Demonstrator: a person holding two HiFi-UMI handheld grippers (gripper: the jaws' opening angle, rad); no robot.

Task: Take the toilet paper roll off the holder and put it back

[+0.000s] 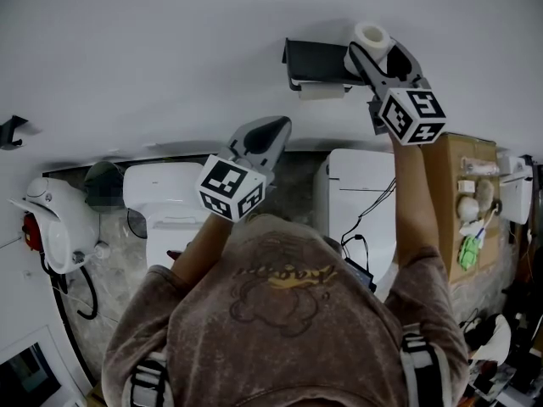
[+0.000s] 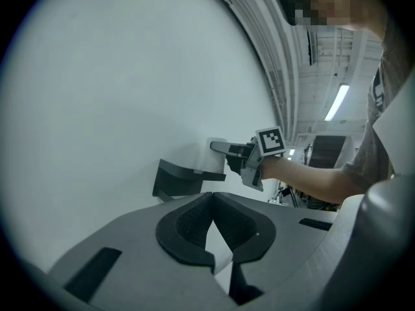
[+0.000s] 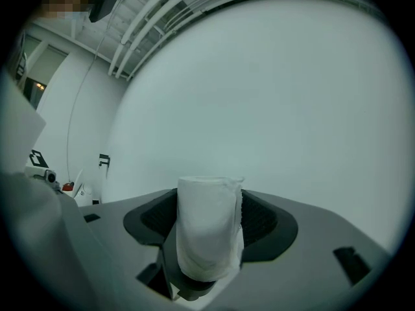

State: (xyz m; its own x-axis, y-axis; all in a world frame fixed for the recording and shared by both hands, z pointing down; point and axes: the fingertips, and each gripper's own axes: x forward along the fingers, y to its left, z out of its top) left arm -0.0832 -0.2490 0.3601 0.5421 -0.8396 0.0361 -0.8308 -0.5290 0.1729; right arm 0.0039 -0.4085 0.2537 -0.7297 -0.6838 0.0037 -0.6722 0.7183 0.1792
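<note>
The white toilet paper roll [image 1: 372, 36] [image 3: 207, 229] stands upright between the jaws of my right gripper [image 1: 373, 49] [image 3: 209, 203], and both pads press on its sides. It is held in the air against the white wall, just right of the black wall holder [image 1: 316, 62] [image 2: 178, 179] and apart from it. A white strip [image 1: 322, 91] shows under the holder. In the left gripper view the roll [image 2: 217, 157] shows behind the holder's end. My left gripper [image 1: 273, 132] [image 2: 213, 198] hangs lower and to the left, tips together, holding nothing.
Below the wall stand two white toilets [image 1: 161, 197] [image 1: 361, 197]. A cardboard box [image 1: 458, 176] with small items is at the right, and a white fixture [image 1: 55, 219] at the left. A dark hook [image 1: 10, 131] is on the wall at far left.
</note>
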